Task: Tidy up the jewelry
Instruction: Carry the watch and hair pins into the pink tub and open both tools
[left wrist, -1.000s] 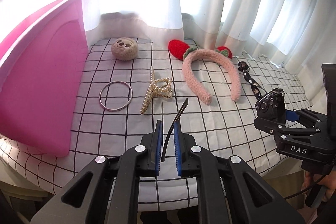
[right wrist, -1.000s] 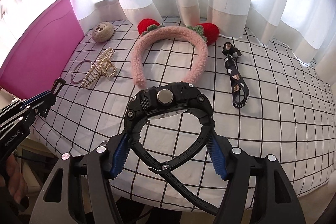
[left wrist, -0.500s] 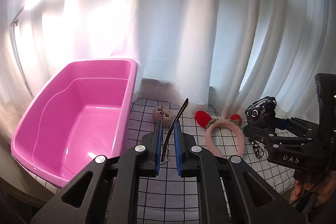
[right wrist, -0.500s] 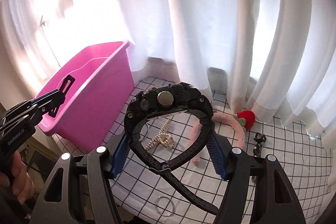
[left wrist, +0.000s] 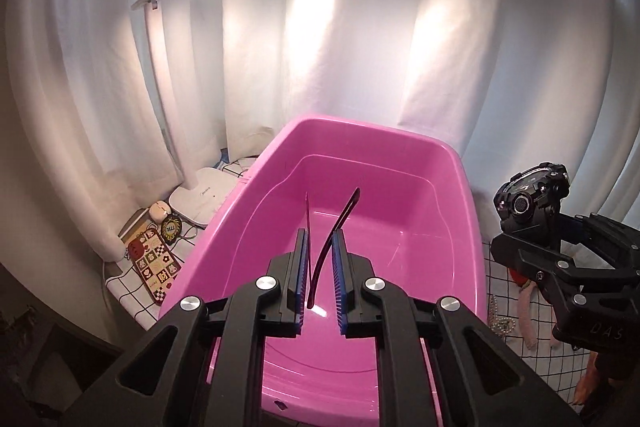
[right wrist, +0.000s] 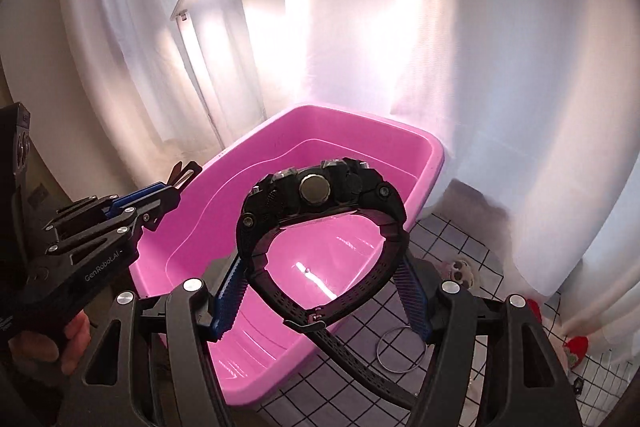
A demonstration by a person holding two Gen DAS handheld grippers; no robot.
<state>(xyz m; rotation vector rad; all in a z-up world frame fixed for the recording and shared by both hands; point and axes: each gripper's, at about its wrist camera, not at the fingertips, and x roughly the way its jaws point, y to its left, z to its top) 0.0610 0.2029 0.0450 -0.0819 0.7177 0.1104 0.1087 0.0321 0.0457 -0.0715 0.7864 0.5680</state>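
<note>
White curtains are seen behind a grid-patterned tablecloth [right wrist: 460, 247], with a lamp [left wrist: 200, 187] standing at the back left. Pink bin [left wrist: 456, 163] is set on the cloth and nothing is seen inside it.

Left gripper [left wrist: 320, 263] is held over the bin interior, clenched on a thin dark hair clip [left wrist: 334, 231]; the clip's free ends splay up past the pads. Right gripper [right wrist: 320, 291] is positioned at the bin's near rim, closed on a black watch [right wrist: 316, 187] by its strap loop, case uppermost, strap tail hanging down.

Step in hand is judged as deposit: both items are carried to the bin, neither released. Next move calls for both grippers to be lowered into the bin and the jaws opened; the watch strap may snag on a pad, so a clean wide opening is advised.

Left on the cloth: metal ring [right wrist: 396, 351], pearl clip [left wrist: 498, 323], pink headband [left wrist: 528, 311], small plush face [right wrist: 460, 267].

Readable text: "GenRobot.AI" on the left gripper body in the right view, "DAS" on the right gripper body in the left view. Lamp base mark is too small to be read.
</note>
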